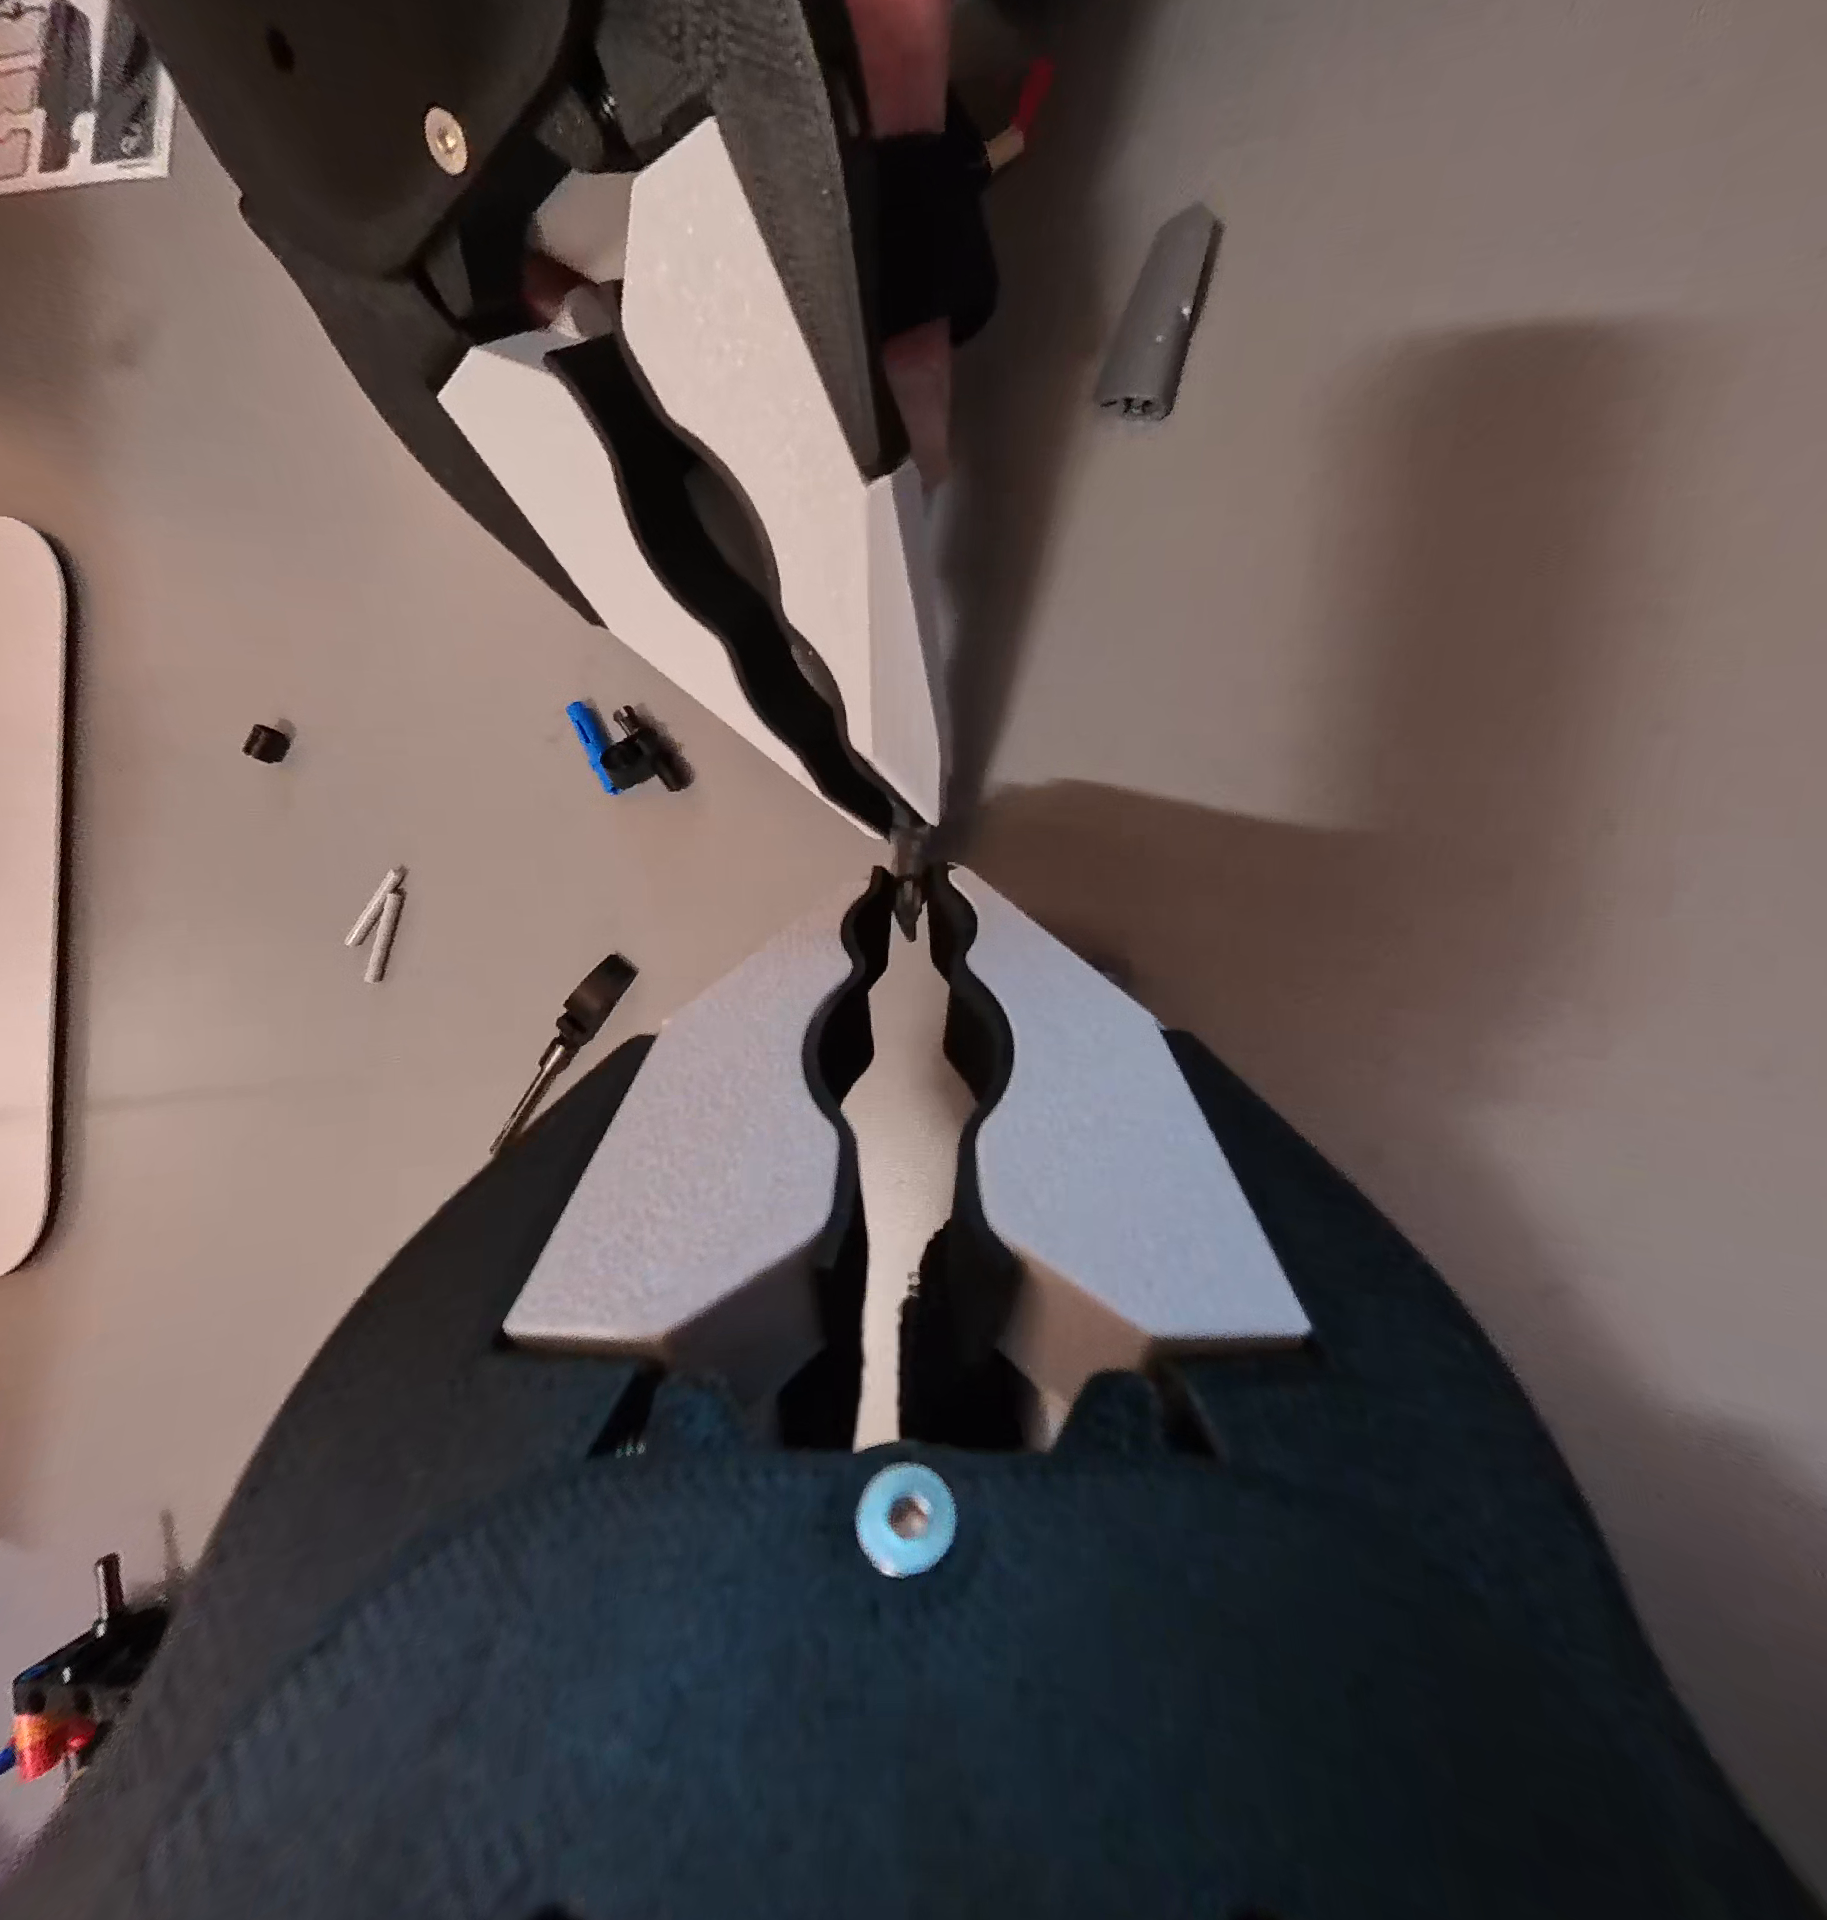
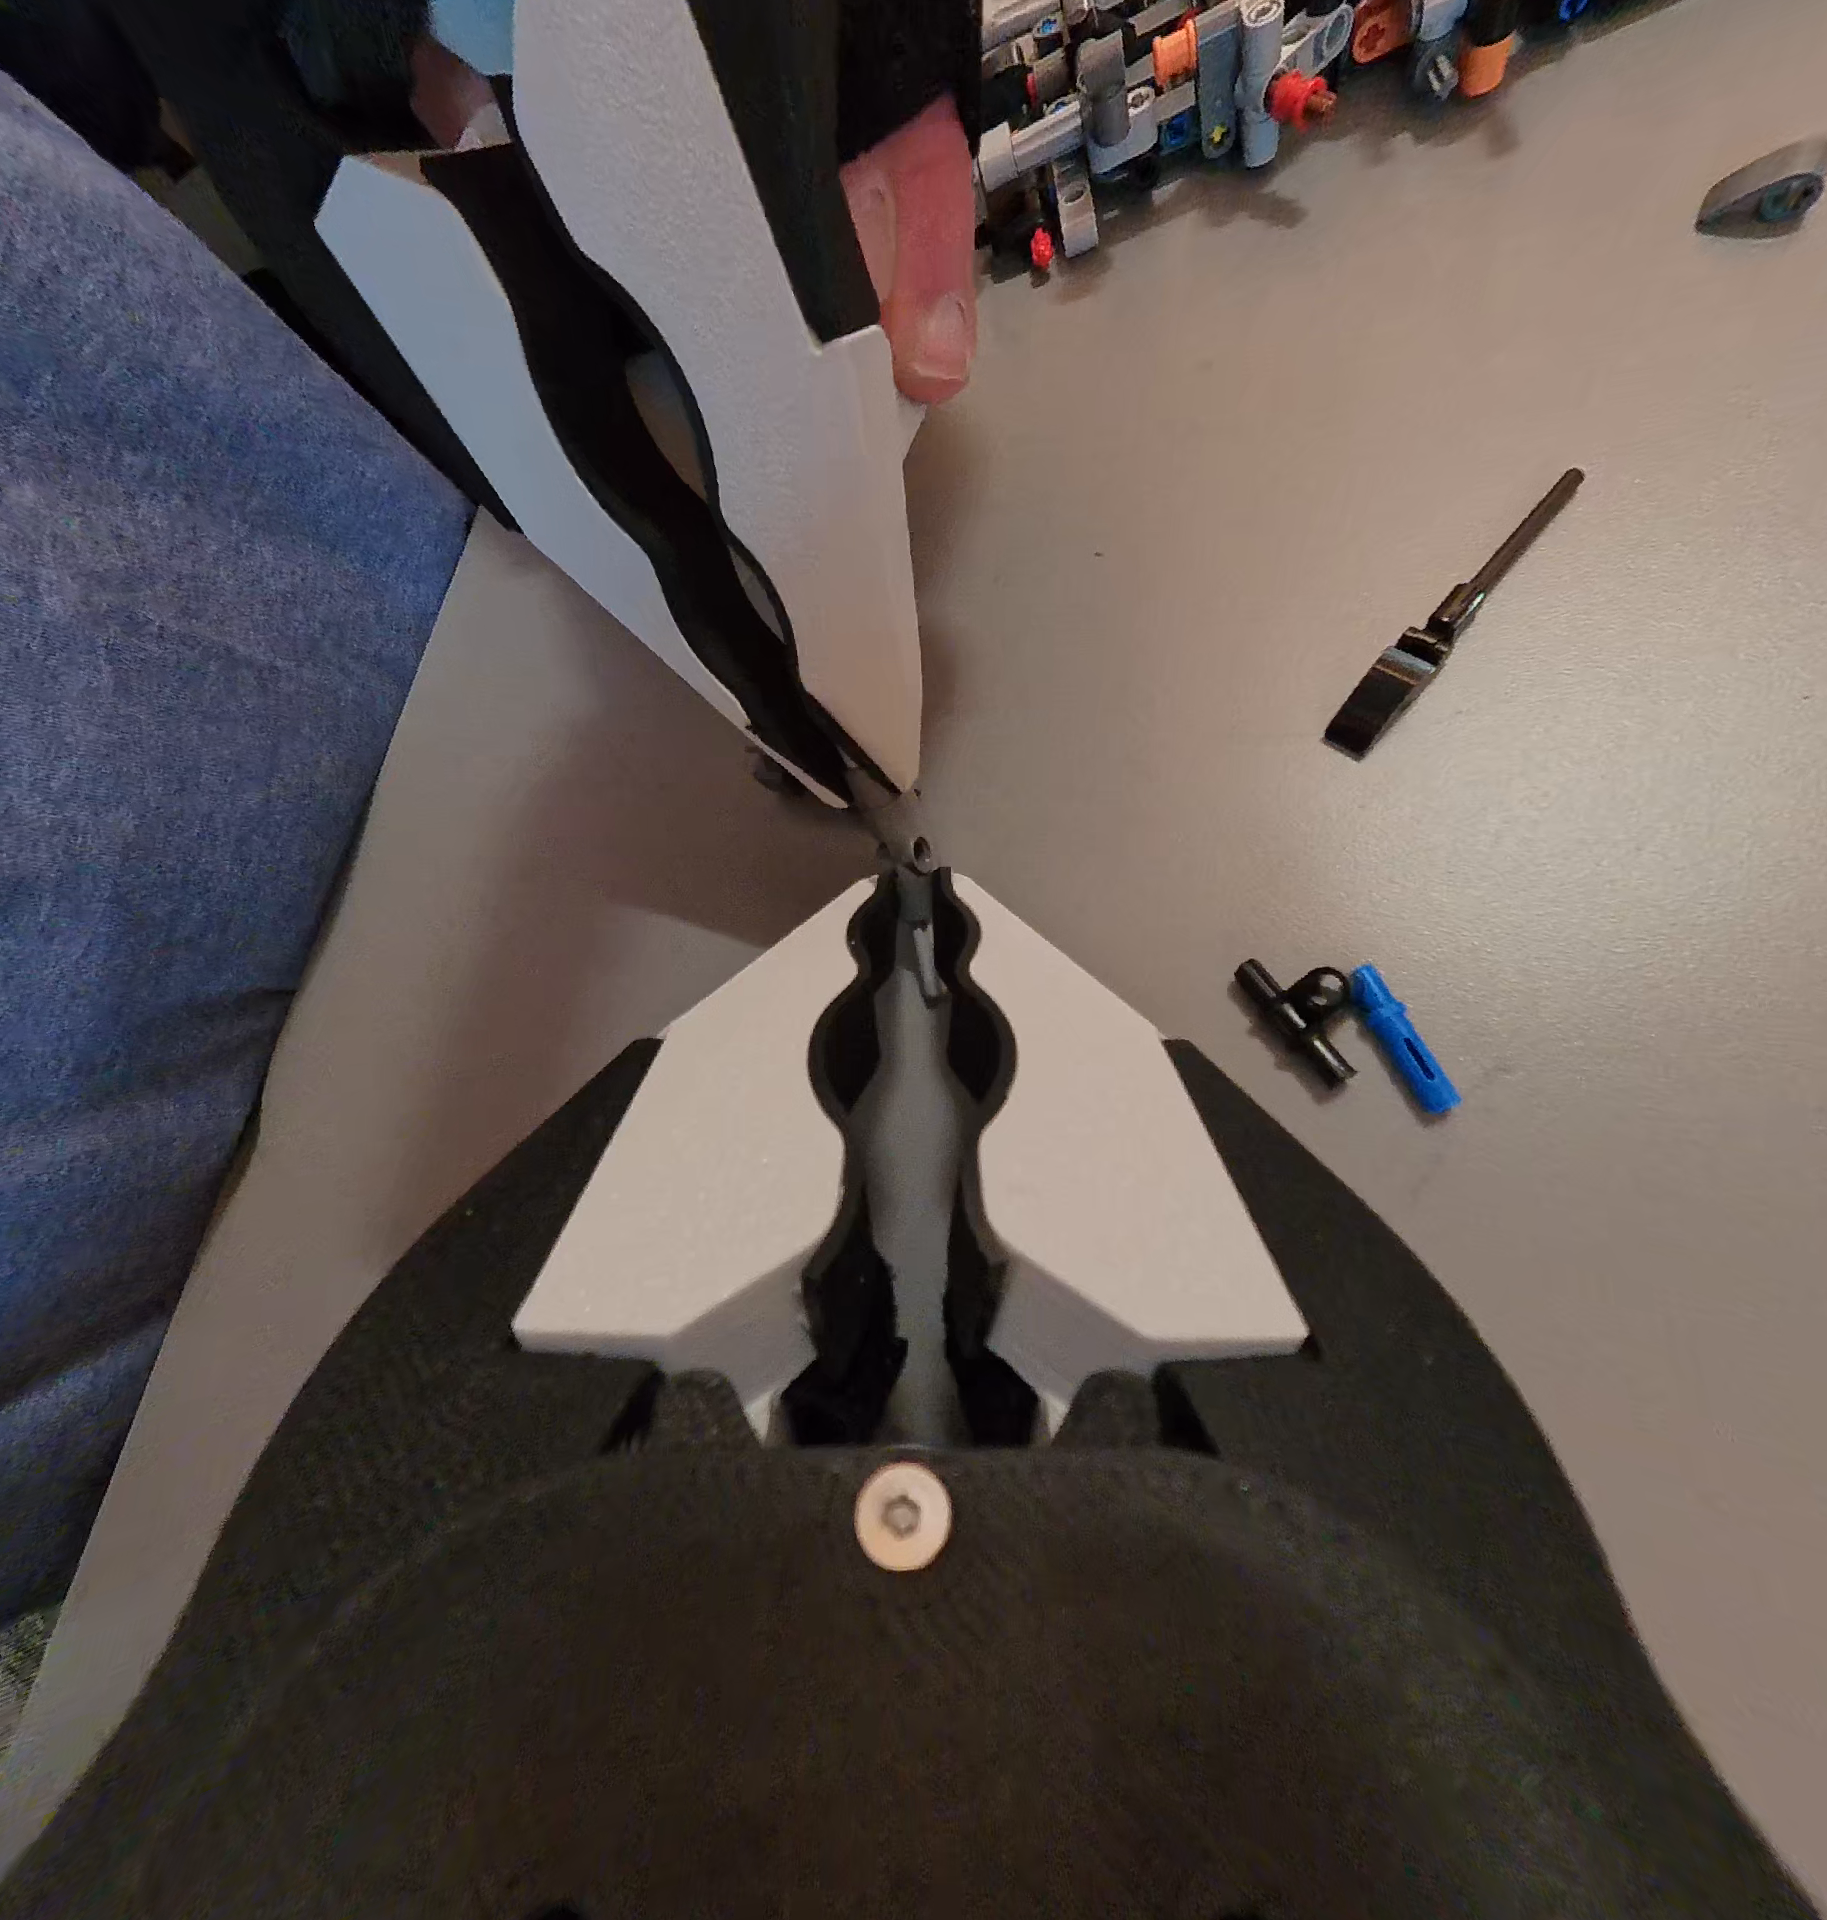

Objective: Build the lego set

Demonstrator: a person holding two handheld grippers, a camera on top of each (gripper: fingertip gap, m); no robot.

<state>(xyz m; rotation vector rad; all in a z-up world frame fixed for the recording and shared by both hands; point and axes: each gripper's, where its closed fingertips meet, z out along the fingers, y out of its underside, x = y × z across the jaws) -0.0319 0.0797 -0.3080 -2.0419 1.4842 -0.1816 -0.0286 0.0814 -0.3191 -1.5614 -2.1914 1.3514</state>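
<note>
Left hand-held gripper [image 1: 907, 896] and right hand-held gripper [image 2: 914, 902], white wavy-edged fingers, tip to tip above grey desk [image 2: 1304, 582], each pinching small dark grey pin piece [image 2: 907, 831]

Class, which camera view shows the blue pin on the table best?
The right wrist view: the blue pin lies large and sharp beside a black connector. The left wrist view shows the same pin smaller and farther off.
</note>
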